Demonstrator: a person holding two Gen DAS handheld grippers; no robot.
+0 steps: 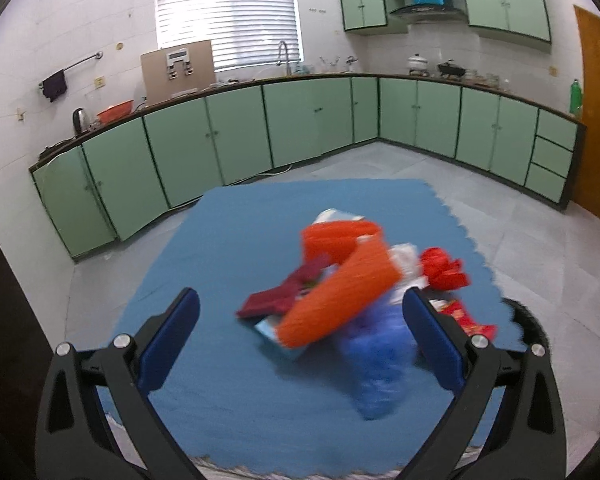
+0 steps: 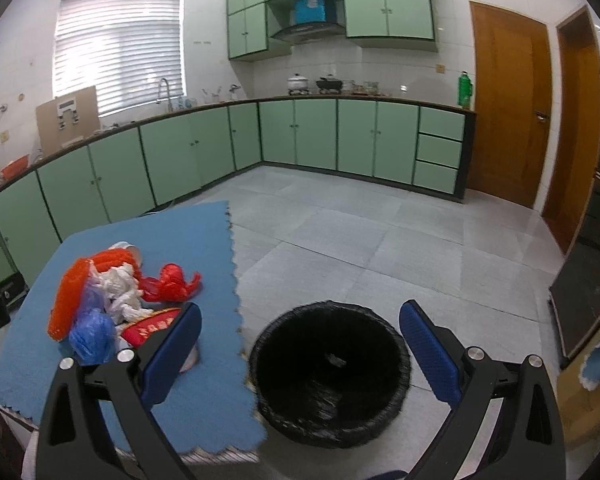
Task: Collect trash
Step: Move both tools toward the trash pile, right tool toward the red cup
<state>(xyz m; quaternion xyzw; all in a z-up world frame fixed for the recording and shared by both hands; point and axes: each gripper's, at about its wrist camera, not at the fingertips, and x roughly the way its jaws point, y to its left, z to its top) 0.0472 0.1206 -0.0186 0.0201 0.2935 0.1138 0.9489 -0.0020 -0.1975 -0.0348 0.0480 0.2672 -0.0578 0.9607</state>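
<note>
A pile of trash lies on a blue foam mat (image 1: pixel 204 360): an orange wrapper (image 1: pixel 340 280), a dark red packet (image 1: pixel 276 296), a blue plastic bag (image 1: pixel 376 364), white crumpled paper (image 1: pixel 408 264) and red plastic (image 1: pixel 444 268). My left gripper (image 1: pixel 300 336) is open, its jaws spread around the near side of the pile, holding nothing. The pile also shows in the right wrist view (image 2: pixel 112 300). My right gripper (image 2: pixel 300 344) is open and empty above a black-lined trash bin (image 2: pixel 328 372) on the floor beside the mat (image 2: pixel 204 400).
Green kitchen cabinets (image 2: pixel 300 136) run along the far walls. A wooden door (image 2: pixel 508 104) stands at right. Grey tiled floor (image 2: pixel 380 240) lies beyond the mat. A dark panel (image 2: pixel 584 292) leans at the far right.
</note>
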